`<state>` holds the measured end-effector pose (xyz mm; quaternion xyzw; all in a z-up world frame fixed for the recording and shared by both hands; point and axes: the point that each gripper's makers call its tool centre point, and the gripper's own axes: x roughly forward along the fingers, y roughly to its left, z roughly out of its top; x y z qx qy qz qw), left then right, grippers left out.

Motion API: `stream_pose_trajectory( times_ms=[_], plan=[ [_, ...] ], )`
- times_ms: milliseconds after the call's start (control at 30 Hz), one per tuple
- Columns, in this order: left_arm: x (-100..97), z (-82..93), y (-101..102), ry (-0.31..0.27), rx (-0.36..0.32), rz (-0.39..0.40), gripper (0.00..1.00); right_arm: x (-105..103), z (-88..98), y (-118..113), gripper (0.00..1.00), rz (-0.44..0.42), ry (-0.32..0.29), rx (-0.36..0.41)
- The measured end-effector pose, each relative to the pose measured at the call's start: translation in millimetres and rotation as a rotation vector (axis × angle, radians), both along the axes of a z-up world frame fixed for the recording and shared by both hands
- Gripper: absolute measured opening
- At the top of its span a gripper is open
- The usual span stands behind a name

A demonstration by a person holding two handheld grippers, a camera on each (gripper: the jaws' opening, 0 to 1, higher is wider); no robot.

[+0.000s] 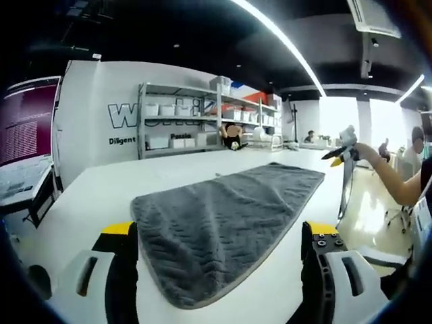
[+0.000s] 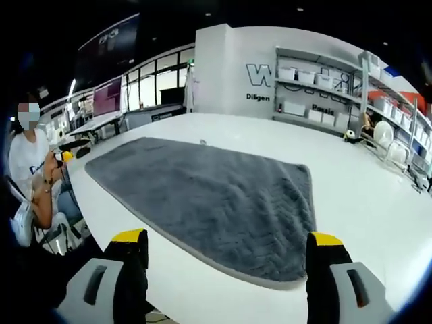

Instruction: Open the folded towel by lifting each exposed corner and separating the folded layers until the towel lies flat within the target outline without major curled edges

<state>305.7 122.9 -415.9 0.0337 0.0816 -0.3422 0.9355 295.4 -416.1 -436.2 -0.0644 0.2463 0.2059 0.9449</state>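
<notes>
Flat towel (image 1: 226, 229), between parted fingers (image 1: 121, 233)

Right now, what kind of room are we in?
Probably a lab or workshop. A big white table holds a grey towel, metal shelves with white bins line the wall, and a person sits at another desk nearby.

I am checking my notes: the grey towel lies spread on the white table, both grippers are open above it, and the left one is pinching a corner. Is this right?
Not quite. In the left gripper view the left gripper is open around the near end of the grey towel without pinching any corner. The rest holds: the towel lies spread on the white table, and the right gripper is open.
</notes>
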Motion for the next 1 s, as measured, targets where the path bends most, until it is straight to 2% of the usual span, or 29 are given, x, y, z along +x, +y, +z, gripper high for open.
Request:
stream_pose_trajectory(
  times_ms=[367,600,1000],
  plan=[
    [-0.6,1.7,-6.3,-0.008,0.014,-0.013,0.99,-2.8,4.3,-1.5,1.00,-0.013,-0.005,0.012],
    [-1.8,6.9,-4.4,-0.021,-0.005,0.003,0.99,-7.4,3.1,6.4,1.00,0.003,0.002,0.028],
    [-2.7,1.7,-8.3,-0.008,0.009,0.000,0.99,-14.3,-1.9,10.2,0.99,0.002,0.008,0.035]
  ],
)
